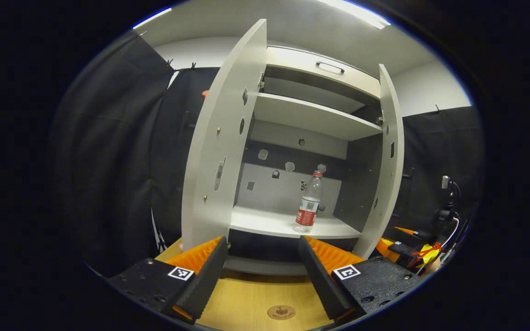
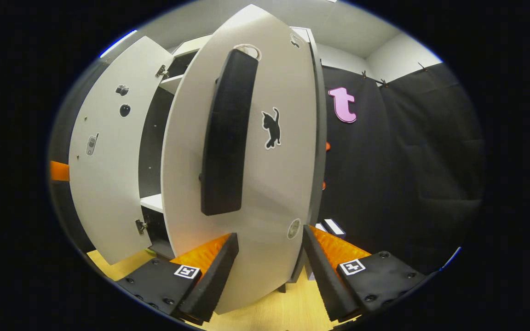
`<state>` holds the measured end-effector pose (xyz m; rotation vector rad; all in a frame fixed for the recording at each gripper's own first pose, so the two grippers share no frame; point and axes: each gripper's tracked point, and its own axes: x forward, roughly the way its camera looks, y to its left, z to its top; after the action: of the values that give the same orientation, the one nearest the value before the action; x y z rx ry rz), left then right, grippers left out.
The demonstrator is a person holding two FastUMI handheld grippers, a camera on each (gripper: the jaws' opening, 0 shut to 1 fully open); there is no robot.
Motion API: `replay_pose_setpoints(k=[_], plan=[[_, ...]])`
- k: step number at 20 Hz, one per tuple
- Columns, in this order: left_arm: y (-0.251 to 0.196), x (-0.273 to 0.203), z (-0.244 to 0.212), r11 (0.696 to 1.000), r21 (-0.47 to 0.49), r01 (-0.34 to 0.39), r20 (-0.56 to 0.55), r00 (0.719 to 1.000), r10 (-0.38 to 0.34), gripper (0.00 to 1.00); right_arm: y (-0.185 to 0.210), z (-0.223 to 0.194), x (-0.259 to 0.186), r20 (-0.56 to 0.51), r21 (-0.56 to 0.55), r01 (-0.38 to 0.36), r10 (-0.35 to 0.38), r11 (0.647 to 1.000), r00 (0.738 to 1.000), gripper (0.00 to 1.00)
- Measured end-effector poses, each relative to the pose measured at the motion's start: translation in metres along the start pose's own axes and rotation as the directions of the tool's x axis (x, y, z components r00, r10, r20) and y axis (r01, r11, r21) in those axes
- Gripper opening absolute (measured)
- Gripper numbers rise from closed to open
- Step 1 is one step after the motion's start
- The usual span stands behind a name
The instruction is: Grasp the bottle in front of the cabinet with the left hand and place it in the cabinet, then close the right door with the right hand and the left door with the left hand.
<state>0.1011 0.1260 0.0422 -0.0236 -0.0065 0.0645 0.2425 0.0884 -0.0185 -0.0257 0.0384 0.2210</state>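
A clear plastic bottle [image 1: 308, 202] with a red cap and red label stands upright on the lower shelf [image 1: 265, 223] inside the white cabinet. My left gripper [image 1: 262, 246] is open in front of that shelf, apart from the bottle, with nothing between its fingers. The left door [image 1: 219, 151] and the right door [image 1: 387, 161] both stand open. In the right gripper view the right door's outer face [image 2: 274, 184], with a long black handle [image 2: 226, 138] and a cat sticker, is very close. My right gripper [image 2: 269, 236] is open, its fingers on either side of the door's lower part.
The cabinet stands on a wooden table [image 1: 246, 299]. An upper shelf [image 1: 311, 117] and a drawer with a handle [image 1: 329, 66] sit above. The other gripper and cables [image 1: 412, 253] lie low at the right of the cabinet. Black cloth walls surround the booth.
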Motion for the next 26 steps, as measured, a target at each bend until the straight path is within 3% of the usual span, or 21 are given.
replay_pose_setpoints(k=[1, 5, 6, 8, 9, 10, 11, 13, 14, 20, 26], plan=[[0.003, -0.001, 0.000, 1.000, -0.004, -0.005, -0.002, 1.000, 0.005, 0.95, 0.004, -0.002, 0.007, -0.006, -0.002, -0.008, 0.008, 1.000, 1.000, 0.94], [0.016, -0.009, 0.003, 0.999, -0.007, -0.036, 0.004, 0.999, 0.036, 0.95, 0.022, 0.005, 0.015, 0.002, -0.010, -0.019, 0.019, 1.000, 1.000, 0.94], [0.020, -0.011, 0.005, 0.999, -0.006, -0.044, 0.007, 0.999, 0.044, 0.95, 0.023, 0.008, 0.012, 0.007, -0.017, -0.018, 0.018, 1.000, 1.000, 0.87], [0.027, -0.015, 0.006, 0.998, -0.004, -0.056, 0.010, 0.998, 0.056, 0.95, 0.024, 0.008, 0.006, 0.006, -0.026, -0.020, 0.020, 0.999, 1.000, 0.87], [0.030, -0.016, 0.006, 0.998, -0.004, -0.060, 0.009, 0.998, 0.061, 0.95, 0.024, 0.009, 0.003, 0.004, -0.024, -0.020, 0.020, 1.000, 1.000, 0.94], [0.033, -0.016, 0.007, 0.998, -0.004, -0.064, 0.008, 0.998, 0.064, 0.95, 0.024, 0.011, -0.001, 0.004, -0.021, -0.019, 0.019, 1.000, 1.000, 0.94], [0.035, -0.017, 0.005, 0.998, -0.004, -0.067, 0.007, 0.998, 0.067, 0.95, 0.023, 0.013, -0.005, 0.006, -0.018, -0.015, 0.015, 1.000, 1.000, 0.87], [0.040, -0.020, 0.006, 0.997, -0.001, -0.075, 0.008, 0.997, 0.075, 0.95, 0.018, 0.016, -0.014, 0.008, -0.017, -0.005, 0.005, 1.000, 1.000, 0.87], [0.043, -0.021, 0.007, 0.997, 0.001, -0.078, 0.008, 0.997, 0.078, 0.95, 0.017, 0.018, -0.018, 0.010, -0.018, 0.002, -0.001, 1.000, 1.000, 0.94], [0.059, -0.022, 0.008, 0.996, 0.015, -0.092, 0.015, 0.996, 0.091, 0.95, 0.009, 0.025, -0.044, 0.012, -0.024, 0.018, -0.018, 1.000, 1.000, 0.94], [0.096, -0.019, 0.009, 0.985, 0.054, -0.166, 0.020, 0.986, 0.165, 0.95, -0.004, 0.032, -0.063, 0.022, -0.029, 0.038, -0.037, 0.999, 0.999, 0.94]])
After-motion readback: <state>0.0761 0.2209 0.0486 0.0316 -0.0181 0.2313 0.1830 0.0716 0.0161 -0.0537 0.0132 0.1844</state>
